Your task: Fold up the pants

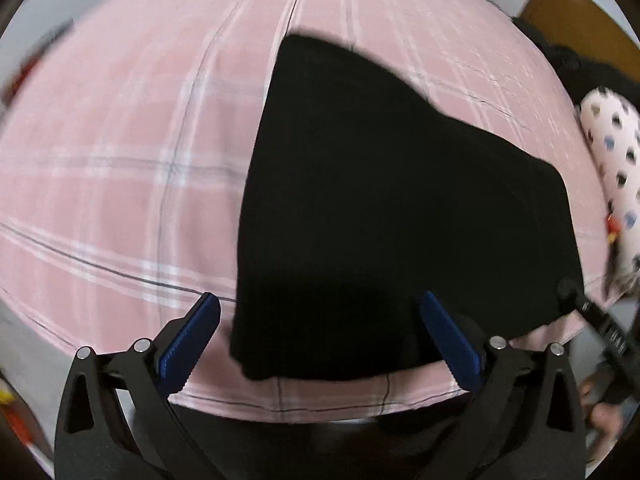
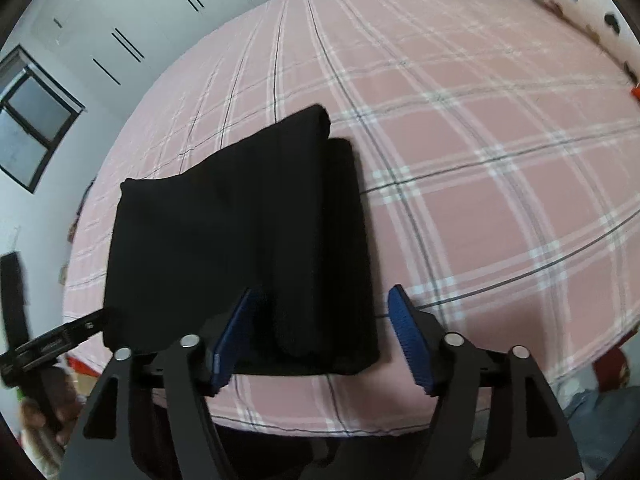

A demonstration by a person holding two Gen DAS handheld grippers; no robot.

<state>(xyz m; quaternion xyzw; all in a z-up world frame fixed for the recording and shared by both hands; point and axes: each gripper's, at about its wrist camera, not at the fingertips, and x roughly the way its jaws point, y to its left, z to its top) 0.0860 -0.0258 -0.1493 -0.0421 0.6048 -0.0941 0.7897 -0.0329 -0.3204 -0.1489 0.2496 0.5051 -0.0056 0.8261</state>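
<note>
Black pants, folded into a thick pad, lie flat on the pink plaid bed sheet near its front edge. My left gripper hangs open just above the pad's near left corner, its blue pads wide apart and gripping nothing. In the right wrist view the pants show stacked layers along their right edge. My right gripper is open over that near right edge. Cloth lies between its fingers, but the right pad stands apart from it. Each view also shows the other gripper's black body at the frame's side.
A white pillow with dark dots lies at the bed's right side. A wooden headboard stands behind it. White cupboard doors and a window line the far wall. The sheet's front edge runs just below the grippers.
</note>
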